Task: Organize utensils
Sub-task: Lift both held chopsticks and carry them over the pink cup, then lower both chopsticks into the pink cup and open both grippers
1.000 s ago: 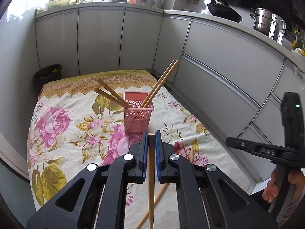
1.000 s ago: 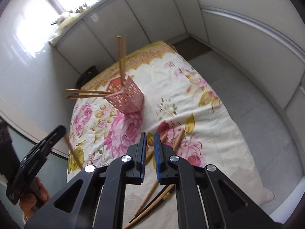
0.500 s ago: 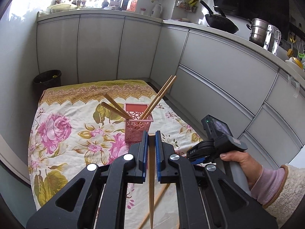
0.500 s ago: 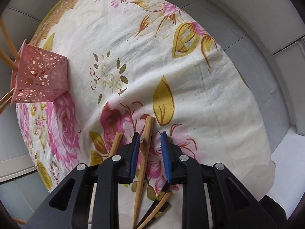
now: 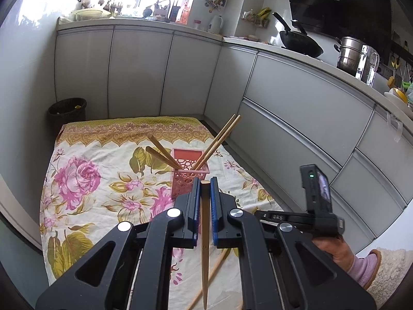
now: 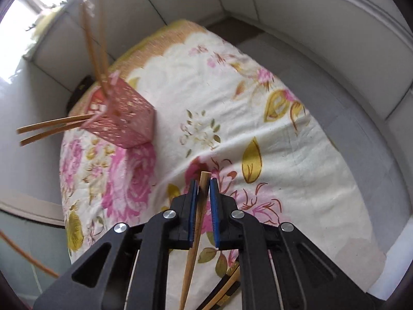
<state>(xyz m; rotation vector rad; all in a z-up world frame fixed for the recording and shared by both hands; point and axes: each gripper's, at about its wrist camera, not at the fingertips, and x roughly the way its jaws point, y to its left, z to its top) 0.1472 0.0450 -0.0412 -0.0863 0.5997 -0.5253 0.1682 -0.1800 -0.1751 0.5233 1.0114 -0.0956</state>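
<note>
Kitchen floor scene, seen from two handheld grippers. Spread over the floor, a cream floral cloth (image 5: 85,180) with pink roses and a yellow patterned border, hemmed in by grey cabinet fronts (image 5: 296,108). Near the middle of the cloth, standing upright, a pink perforated utensil holder (image 5: 188,180) with four wooden chopsticks (image 5: 218,139) already inside: two leaning left, two leaning right, all poking well above the rim. In the left wrist view, left gripper (image 5: 204,188) clenched on a single wooden chopstick (image 5: 204,245), blue pads pressed against both sides, blunt end just past the fingertips, thin end trailing back toward the camera; gripper raised above the cloth, just in front of the holder. Lower right of that view, a hand in a pale pink cuff and fleecy cream sleeve (image 5: 361,266), wrapped around the handle of the right gripper. In the right wrist view, right gripper (image 6: 203,188) angled steeply down over a pink rose print, gripping another chopstick (image 6: 196,227) between its blue pads, the stick slightly slanted, blunt end just beyond the fingertips. Under that gripper, on the cloth, more loose chopsticks (image 6: 229,284), partly hidden. Holder (image 6: 121,121) up and to the left there, well apart from the right gripper. Far corner: dark wastebasket (image 5: 67,111) against the cabinets.
</note>
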